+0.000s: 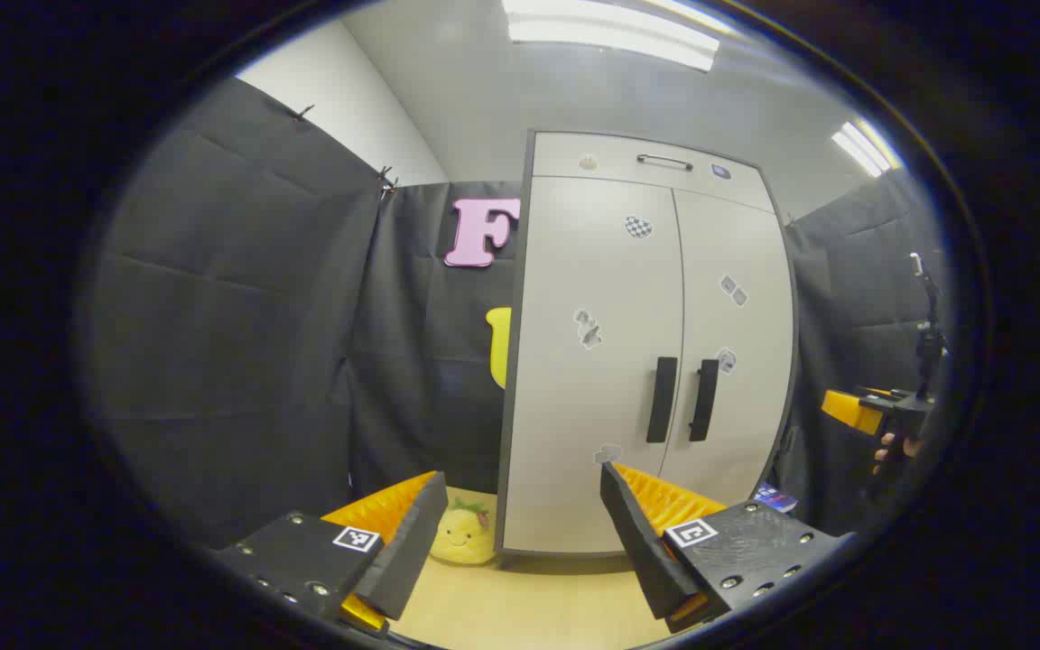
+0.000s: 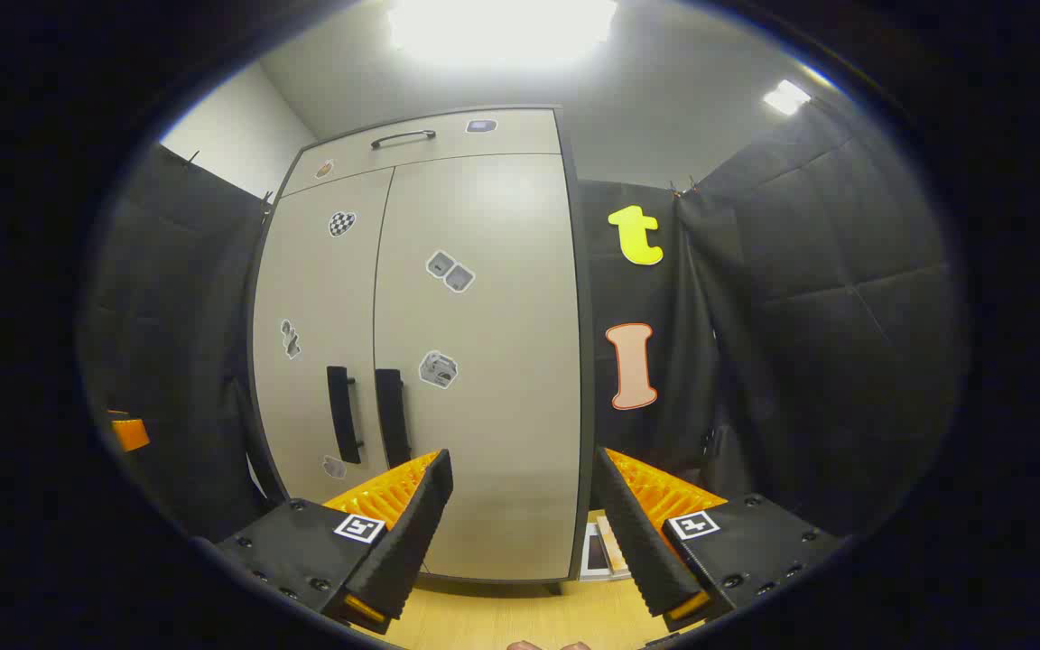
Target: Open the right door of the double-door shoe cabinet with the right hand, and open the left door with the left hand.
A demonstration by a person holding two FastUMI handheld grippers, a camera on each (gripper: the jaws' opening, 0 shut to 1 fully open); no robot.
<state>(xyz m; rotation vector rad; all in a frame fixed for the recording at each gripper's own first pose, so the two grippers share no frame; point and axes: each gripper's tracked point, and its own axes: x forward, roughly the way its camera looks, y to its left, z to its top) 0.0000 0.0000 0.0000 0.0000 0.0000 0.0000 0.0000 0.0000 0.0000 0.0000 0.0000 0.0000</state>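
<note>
Two closed doors and two handles were seen on the shoe cabinet (image 1: 646,343); the left gripper (image 1: 520,533) and right gripper (image 2: 520,515) were held wide, empty.

a recording booth: black cloth walls (image 1: 240,298) around a shoe cabinet (image 1: 646,343); strip lights (image 1: 610,32) overhead

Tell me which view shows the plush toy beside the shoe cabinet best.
The left gripper view: the yellow plush toy sits on the floor at the shoe cabinet's lower left corner, its smiling front plain between the left gripper's open fingers. In the right gripper view the cabinet's left side runs into dark cloth.
</note>
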